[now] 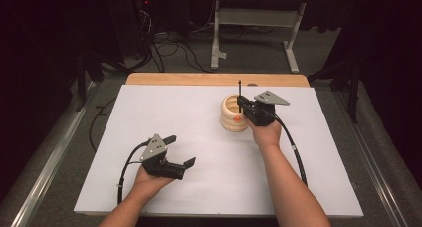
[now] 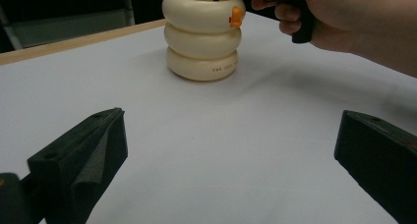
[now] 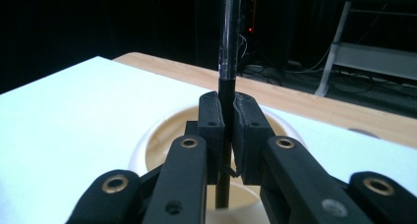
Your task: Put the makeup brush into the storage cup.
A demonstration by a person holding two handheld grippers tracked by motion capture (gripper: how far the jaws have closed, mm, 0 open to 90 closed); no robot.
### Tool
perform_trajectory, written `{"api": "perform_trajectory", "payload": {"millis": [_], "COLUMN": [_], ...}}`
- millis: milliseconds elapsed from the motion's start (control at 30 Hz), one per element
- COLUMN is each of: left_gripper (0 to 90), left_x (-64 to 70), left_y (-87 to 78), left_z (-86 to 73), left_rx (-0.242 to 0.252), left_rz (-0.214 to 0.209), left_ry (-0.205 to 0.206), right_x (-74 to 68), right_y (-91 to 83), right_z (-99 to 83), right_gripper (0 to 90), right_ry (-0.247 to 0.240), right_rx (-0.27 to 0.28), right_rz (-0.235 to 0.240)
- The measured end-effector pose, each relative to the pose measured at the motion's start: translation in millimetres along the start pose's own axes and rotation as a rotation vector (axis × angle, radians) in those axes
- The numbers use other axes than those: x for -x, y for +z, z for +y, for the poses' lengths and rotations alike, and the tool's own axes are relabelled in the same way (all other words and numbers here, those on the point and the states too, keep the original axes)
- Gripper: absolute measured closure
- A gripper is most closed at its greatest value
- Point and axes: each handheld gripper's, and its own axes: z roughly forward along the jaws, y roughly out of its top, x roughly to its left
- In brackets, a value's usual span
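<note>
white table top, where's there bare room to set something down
Most of the white table top is bare: the far left corner, and the middle between the left gripper and the cream holder. It is crowded around the holder, where the right gripper clamps a black pen.

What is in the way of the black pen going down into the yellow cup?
Nothing visible blocks it. The right gripper holds the black pen upright, its lower end already inside the open mouth of the yellow cup. The left gripper rests far off on the table.

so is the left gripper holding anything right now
No, the left gripper has its jaws spread wide apart over the bare white table, with nothing between them.
</note>
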Motion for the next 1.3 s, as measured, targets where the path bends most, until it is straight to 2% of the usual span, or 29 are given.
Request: {"api": "perform_trajectory", "payload": {"millis": [167, 300, 667, 833, 1033, 1300], "left_gripper": [0.1, 0.1, 0.1, 0.1, 0.1, 0.1], "left_x": [0.4, 0.8, -1.8, -2.8, -2.5, -4.3], "left_y": [0.2, -0.1, -1.6, -1.3, -2.3, -2.6], "left_z": [0.0, 0.2, 1.0, 1.4, 2.4, 2.5], "left_rx": [0.0, 0.0, 0.009, 0.008, 0.017, 0.018], "left_rz": [0.0, 0.0, 0.004, -0.001, 0.003, 0.008], "left_ry": [0.001, 0.001, -0.009, -0.013, -0.019, -0.025], "right_x": [1.0, 0.5, -1.9, -6.6, -8.3, -7.7], "right_y": [-1.3, -1.3, -12.0, -21.3, -33.2, -49.2], "right_z": [-7.4, -8.3, 0.2, 1.9, -2.7, -13.0], "right_gripper": [85.3, 84.9, 63.0, 47.5, 35.1, 23.1], "right_ry": [0.016, 0.003, 0.001, -0.01, -0.003, 0.004], "right_rx": [-0.014, -0.022, -0.014, -0.026, -0.038, -0.039], "right_rz": [-0.001, -0.002, 0.013, 0.028, 0.038, 0.038]}}
